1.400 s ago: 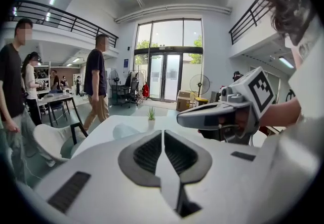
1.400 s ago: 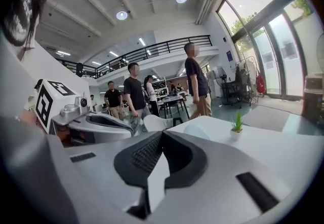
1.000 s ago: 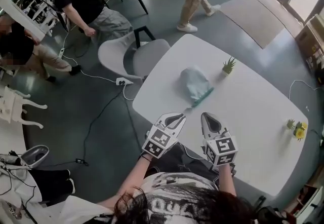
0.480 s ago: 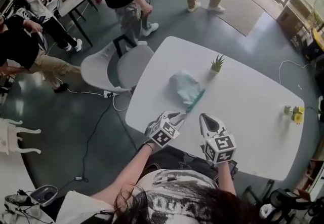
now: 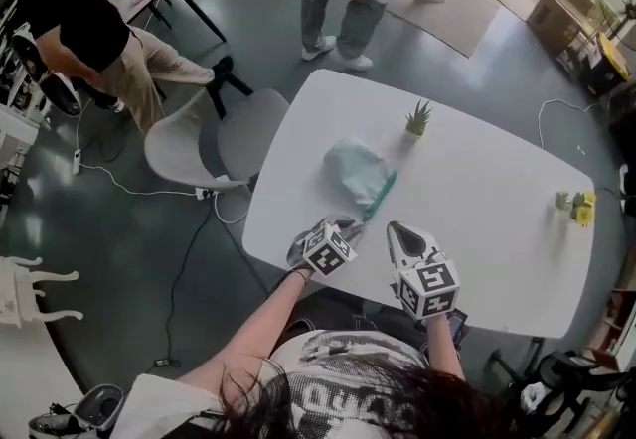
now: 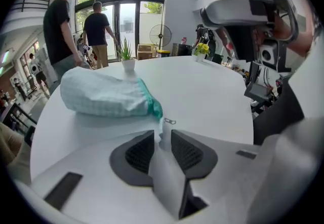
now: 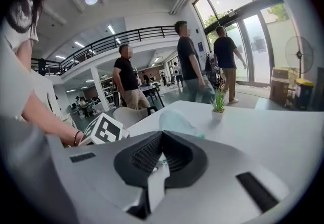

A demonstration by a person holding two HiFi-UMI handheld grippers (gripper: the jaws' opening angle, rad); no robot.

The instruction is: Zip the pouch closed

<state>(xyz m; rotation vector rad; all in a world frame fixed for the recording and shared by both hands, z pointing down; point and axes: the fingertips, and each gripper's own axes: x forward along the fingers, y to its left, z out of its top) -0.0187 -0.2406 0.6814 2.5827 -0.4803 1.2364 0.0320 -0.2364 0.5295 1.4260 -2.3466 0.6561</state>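
Observation:
A pale mint checked pouch point(image 5: 353, 169) with a teal zipper edge point(image 5: 381, 195) lies on the white table point(image 5: 477, 199). In the left gripper view the pouch point(image 6: 104, 97) lies just ahead, and its small metal zipper pull point(image 6: 168, 121) sits right in front of the jaws. My left gripper point(image 5: 348, 225) is low at the pouch's near end and open, with only the table showing in the gap at my left gripper point(image 6: 163, 134). My right gripper point(image 5: 396, 229) hovers to the right of it, shut and holding nothing. In the right gripper view the pouch point(image 7: 177, 122) lies beyond the closed pads.
A small potted plant point(image 5: 418, 117) stands behind the pouch. A yellow flower pot point(image 5: 577, 208) stands at the table's right edge. A grey chair point(image 5: 214, 134) is at the left side. Several people stand or sit on the floor beyond, with cables point(image 5: 189, 228) below.
My left gripper has sunk toward the table and closed in on the pouch's near zipper end, and its jaws now stand apart. The right gripper has dropped slightly. People behind have walked on.

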